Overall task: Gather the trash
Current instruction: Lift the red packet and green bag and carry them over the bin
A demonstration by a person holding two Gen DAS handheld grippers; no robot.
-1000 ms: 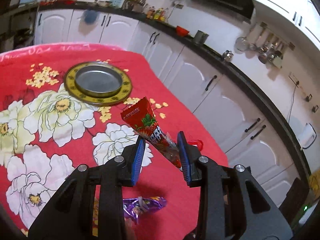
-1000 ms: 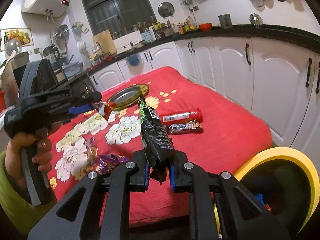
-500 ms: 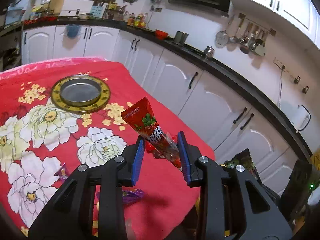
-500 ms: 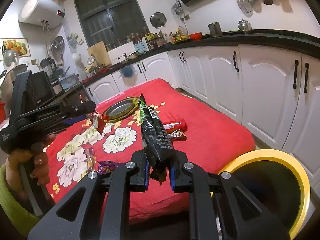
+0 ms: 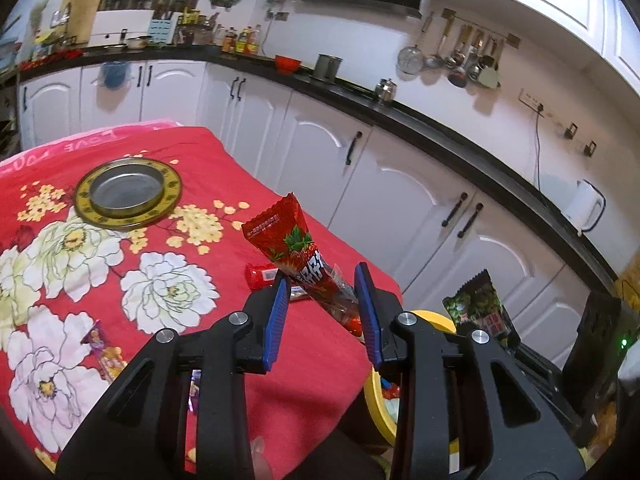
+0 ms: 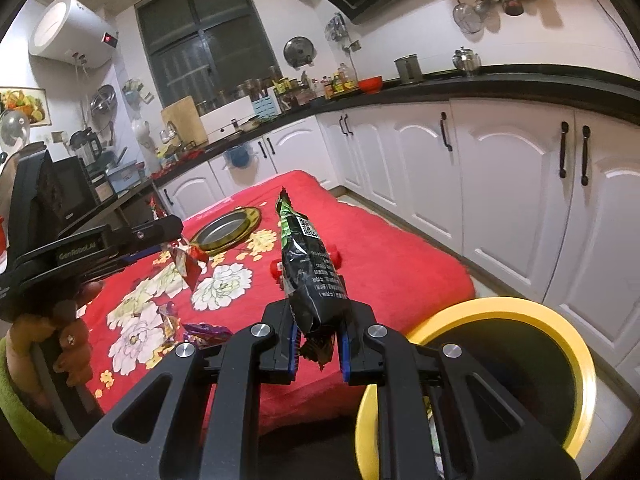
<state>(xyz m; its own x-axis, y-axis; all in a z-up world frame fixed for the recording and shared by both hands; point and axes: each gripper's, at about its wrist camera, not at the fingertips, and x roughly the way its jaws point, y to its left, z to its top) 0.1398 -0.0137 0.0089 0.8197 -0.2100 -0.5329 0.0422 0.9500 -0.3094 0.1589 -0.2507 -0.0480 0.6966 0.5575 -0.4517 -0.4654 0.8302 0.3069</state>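
Red flowered cloth (image 5: 224,168) covers the table. On it: a round metal tray with gold rim (image 5: 129,194), empty; a red wrapper (image 5: 260,275) with a darker one just beside it near the far edge; purple candy wrappers (image 6: 206,330) nearer the person. White cabinets and black counter run behind. Yellow-rimmed bin (image 6: 576,364) stands on the floor just off the table's corner, mouth unobstructed; some scraps show inside.

Left gripper (image 5: 322,312) clamped on a red strawberry-print wrapper (image 5: 290,242), long and tapered, crinkled clear end between the blue pads, printed end tilted up and away, held over the table edge.

Right gripper (image 6: 318,346) clamped on a black-and-green snack bag (image 6: 310,276), crumpled, upright, QR code showing, held near the bin's rim
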